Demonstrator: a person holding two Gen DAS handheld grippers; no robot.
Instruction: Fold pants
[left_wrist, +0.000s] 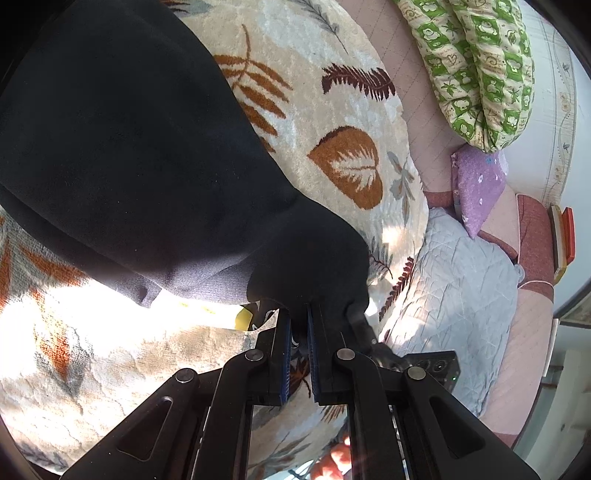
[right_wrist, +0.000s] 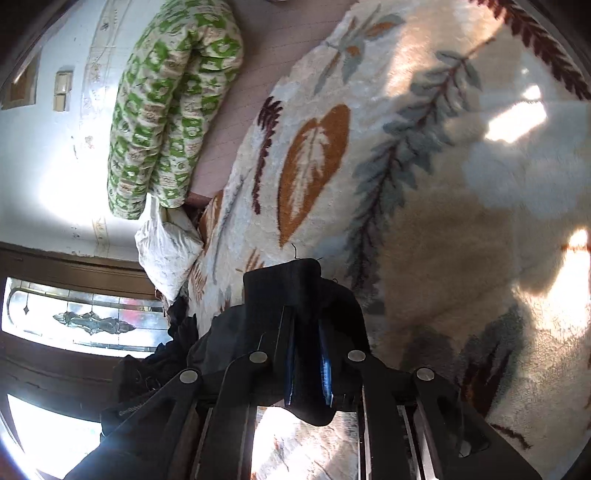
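Where the black pants spread across the upper left of the left wrist frame, they narrow toward lower centre and end in a bunched edge between the fingers of the left hand-held gripper. Left jaws clenched on that black cloth; blue pads sit close together with fabric pinched at the tips. A yellow tag shows just left of the grip, under the cloth's edge.

Right wrist frame: another part of the pants sits at lower centre, folded over and between the fingers of the right hand-held gripper. Right jaws nearly closed, grasping the black fabric; cloth wraps the pads and hangs below them, with more dark folds trailing to the lower left.

Pants lie on and over a cream plush blanket printed with orange, brown and grey leaves, which covers the bed. Sun patches fall bright on the blanket at lower left of the left view and at the right side of the right view.

Farther out in the left wrist view: pink quilted sheet along the top, a green-and-cream patterned quilt roll at upper right, a purple flowered pillow below it, and a pale grey quilted pillow at right. In the right view, a stained-glass window panel at lower left.
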